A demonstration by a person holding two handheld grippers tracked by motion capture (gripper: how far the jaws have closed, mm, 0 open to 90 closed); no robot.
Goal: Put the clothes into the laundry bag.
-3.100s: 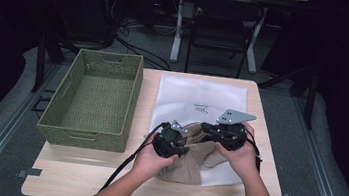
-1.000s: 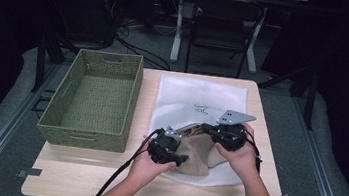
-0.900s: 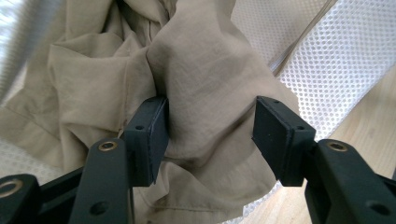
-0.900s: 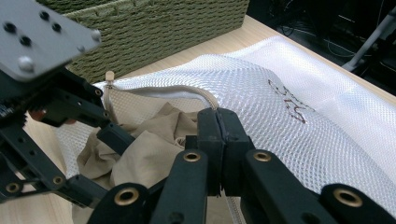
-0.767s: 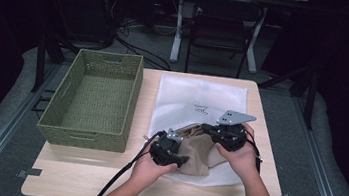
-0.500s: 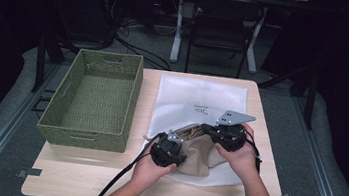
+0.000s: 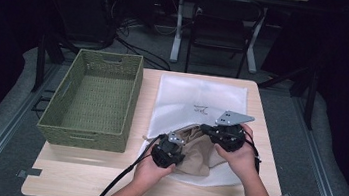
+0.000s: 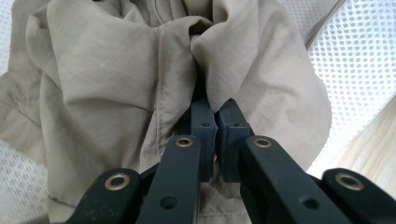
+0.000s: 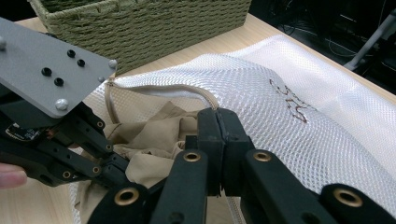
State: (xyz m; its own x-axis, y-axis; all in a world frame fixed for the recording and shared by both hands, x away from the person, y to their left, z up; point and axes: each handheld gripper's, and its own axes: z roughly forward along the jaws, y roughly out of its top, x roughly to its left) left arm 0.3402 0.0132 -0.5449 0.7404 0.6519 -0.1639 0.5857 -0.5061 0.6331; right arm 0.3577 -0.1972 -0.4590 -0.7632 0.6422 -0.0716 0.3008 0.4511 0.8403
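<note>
A white mesh bag lies flat on the wooden table, its mouth toward the person. A tan garment sits bunched in that mouth, partly inside. My left gripper has just been closing its jaws and now pinches a fold of the tan garment; the pads meet on the cloth. My right gripper is shut on the bag's upper rim beside its tan cord, holding the mesh bag up over the garment. The left gripper's body lies close at the left.
An empty green woven basket stands on the table's left half, close to the bag; its wall rises just beyond the grippers. Bare tabletop runs along the front edge. A chair and cables lie on the floor behind the table.
The left gripper has shifted slightly right onto the garment and its jaws have closed on the cloth. The garment is bunched more tightly at the bag's mouth. The right gripper has stayed put.
</note>
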